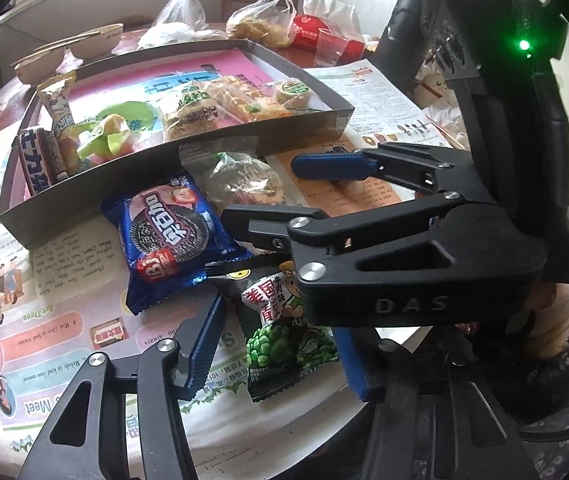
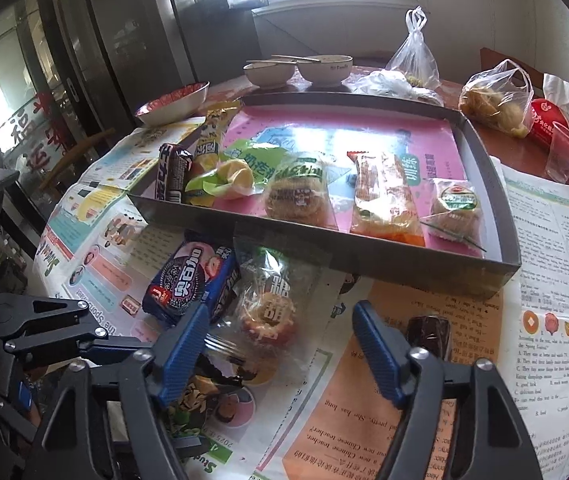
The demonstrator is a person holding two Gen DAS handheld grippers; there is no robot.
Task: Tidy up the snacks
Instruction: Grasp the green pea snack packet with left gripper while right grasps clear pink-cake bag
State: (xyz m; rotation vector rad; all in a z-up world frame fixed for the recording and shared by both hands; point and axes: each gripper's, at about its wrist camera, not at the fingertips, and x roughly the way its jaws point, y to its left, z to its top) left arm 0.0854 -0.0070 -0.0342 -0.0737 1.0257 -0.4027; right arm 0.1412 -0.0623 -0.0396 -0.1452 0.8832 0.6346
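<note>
A grey cardboard tray holds several wrapped snacks. In front of it lie a blue Oreo pack, a clear-wrapped pastry and a black-green pea packet. My left gripper is open with its fingers on either side of the pea packet. My right gripper is open and hovers over the clear-wrapped pastry. A small dark snack lies to its right.
Newspaper sheets cover the round table. Bowls with chopsticks, a red-patterned bowl, plastic bags, a red packet and a plastic cup stand behind the tray. The table edge runs close below the left gripper.
</note>
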